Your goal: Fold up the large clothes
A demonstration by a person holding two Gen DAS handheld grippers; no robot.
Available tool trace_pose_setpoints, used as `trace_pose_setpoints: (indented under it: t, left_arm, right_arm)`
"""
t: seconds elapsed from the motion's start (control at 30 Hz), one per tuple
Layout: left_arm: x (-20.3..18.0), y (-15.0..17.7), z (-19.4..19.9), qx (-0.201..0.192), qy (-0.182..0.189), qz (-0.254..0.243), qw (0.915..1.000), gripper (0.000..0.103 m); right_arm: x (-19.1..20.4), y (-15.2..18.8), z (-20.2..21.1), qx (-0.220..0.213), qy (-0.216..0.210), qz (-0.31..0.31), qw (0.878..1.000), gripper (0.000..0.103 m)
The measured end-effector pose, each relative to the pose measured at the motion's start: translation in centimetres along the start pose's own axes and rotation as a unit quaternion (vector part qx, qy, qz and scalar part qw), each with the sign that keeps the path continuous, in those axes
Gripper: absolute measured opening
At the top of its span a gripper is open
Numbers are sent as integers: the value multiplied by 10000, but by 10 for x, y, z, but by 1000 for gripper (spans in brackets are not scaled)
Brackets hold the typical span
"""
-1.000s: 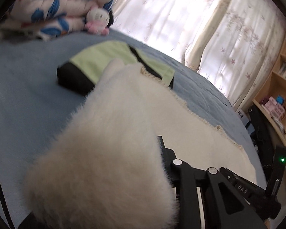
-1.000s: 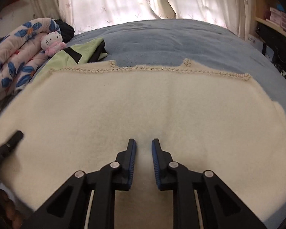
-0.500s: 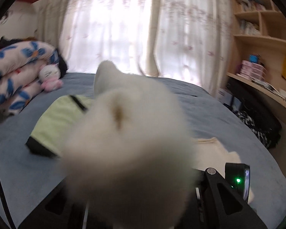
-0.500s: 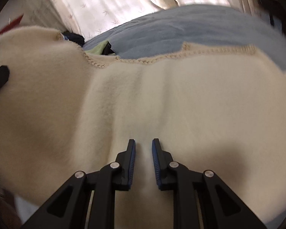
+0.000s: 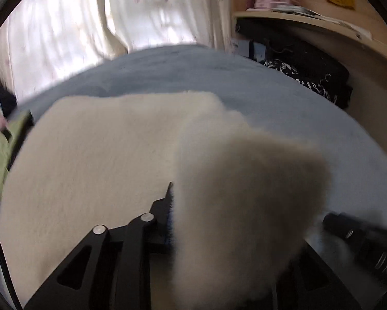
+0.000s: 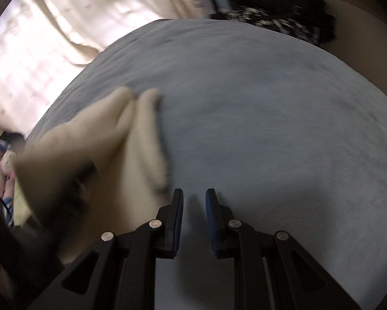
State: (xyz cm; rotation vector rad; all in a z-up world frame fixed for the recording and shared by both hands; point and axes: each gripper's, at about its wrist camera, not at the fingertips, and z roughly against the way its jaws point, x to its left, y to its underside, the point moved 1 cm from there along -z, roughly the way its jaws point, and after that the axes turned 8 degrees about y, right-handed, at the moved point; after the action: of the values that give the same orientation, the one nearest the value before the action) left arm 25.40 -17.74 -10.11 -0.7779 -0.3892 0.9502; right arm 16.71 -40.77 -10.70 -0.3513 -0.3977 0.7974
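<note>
Fleece point(image 5: 97, 155), cream, on the blue bed point(image 5: 271, 108): a fold bunched in my opening left gripper point(image 5: 219, 206); my right gripper point(image 6: 194, 201), narrowly parted, empty, beside the fleece.

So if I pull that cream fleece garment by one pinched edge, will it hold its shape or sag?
Probably sag: the cream fleece garment bunches into a soft lump at the left gripper, whose jaws are opening. Its fuzzy nap likely drags rather than slides on the blue bedspread. Folded layers look thick, so probably bulky, not heavy.

cream fleece point(image 5: 95, 155) folded across, left claw point(image 5: 219, 206) opening
</note>
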Motion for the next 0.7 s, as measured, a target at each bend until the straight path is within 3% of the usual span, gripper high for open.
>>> trace_pose_setpoints:
  t: [0.03,0.1,0.13,0.2,0.23,0.3,0.43,0.53,0.63,0.7]
  left_arm:
    - [-6,1,3,-60,19,-184,9998,56]
    - [-8,-1,8,93,397,-226,9989,77]
    - [-7,-4,11,150,375,-192,9990,77]
    - [4,-6,22,207,793,-36,9966,79]
    - [12,-8,30,204,957,112,9951,81]
    - [19,-10,45,220,1039,327,9938,81]
    - [48,-5,91,16,1161,779,9902,81]
    - [76,2,130,-318,966,1038,9894,83]
    - [115,12,155,-525,403,1256,9899,87]
    - [137,21,159,-456,-160,1324,9900,87]
  right_arm:
    - [0,0,-4,88,-53,-18,9999,18]
    - [0,1,-5,124,-118,2,9999,22]
    - [-1,-1,-4,91,-103,14,9999,22]
    - [-7,-5,-1,24,-181,-24,9998,23]
    - [-8,-5,1,-3,-254,-63,9997,30]
    - [-9,-3,4,-74,-287,-98,9995,37]
    - [-10,-1,12,-201,-403,-119,9989,38]
    - [-5,0,22,-281,-645,-149,9974,38]
    - [2,1,35,-330,-988,-160,9944,44]
    - [10,2,48,-434,-1301,-159,9904,50]
